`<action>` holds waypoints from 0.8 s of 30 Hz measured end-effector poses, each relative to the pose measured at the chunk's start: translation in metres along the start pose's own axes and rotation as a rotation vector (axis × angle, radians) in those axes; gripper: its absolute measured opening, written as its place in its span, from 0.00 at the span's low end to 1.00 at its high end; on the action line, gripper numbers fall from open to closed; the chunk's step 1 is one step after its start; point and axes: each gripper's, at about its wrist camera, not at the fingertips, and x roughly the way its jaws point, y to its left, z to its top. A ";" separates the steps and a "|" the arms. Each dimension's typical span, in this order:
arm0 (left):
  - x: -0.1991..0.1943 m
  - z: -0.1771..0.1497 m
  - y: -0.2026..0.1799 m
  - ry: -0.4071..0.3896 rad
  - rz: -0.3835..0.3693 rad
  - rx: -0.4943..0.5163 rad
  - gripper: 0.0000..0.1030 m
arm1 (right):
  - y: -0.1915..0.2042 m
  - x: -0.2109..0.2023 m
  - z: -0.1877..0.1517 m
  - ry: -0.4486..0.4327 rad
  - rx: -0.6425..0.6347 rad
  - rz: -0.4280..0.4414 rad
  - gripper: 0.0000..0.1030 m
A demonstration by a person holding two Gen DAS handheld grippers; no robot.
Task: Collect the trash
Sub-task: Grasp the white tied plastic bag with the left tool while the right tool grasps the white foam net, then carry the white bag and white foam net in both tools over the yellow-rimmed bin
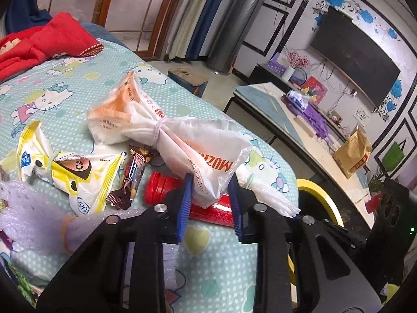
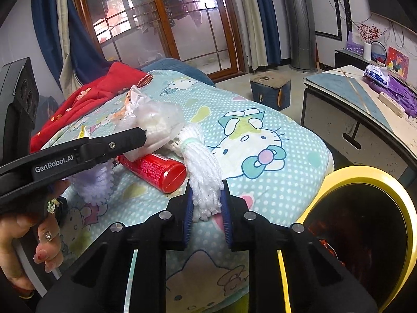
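Observation:
A white plastic bag with orange print, tied in the middle, lies on the Hello Kitty bedcover. My left gripper is shut on the bag's near end, both blue pads pressing it. Under the bag lies a red bottle. In the right wrist view, my right gripper is shut on the lower end of a white foam net tied with a band, beside the red bottle. The left gripper shows there too, its tip at the plastic bag.
A yellow snack wrapper, a chocolate bar wrapper and a purple foam net lie on the bed. A yellow-rimmed bin stands at the bed's right edge. Red clothing lies behind, a low table to the right.

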 end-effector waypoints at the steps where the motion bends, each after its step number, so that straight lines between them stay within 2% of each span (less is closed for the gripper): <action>1: -0.002 0.001 -0.001 -0.008 -0.005 0.001 0.17 | 0.000 -0.001 0.000 -0.001 -0.002 -0.002 0.18; 10: -0.039 0.006 -0.002 -0.121 -0.073 -0.009 0.14 | 0.000 -0.013 0.002 -0.039 -0.008 -0.019 0.16; 16: -0.063 0.012 -0.002 -0.187 -0.088 -0.008 0.14 | -0.001 -0.028 0.007 -0.090 -0.007 -0.036 0.16; 24: -0.080 0.013 -0.019 -0.216 -0.115 0.044 0.14 | -0.005 -0.050 0.012 -0.141 -0.003 -0.054 0.16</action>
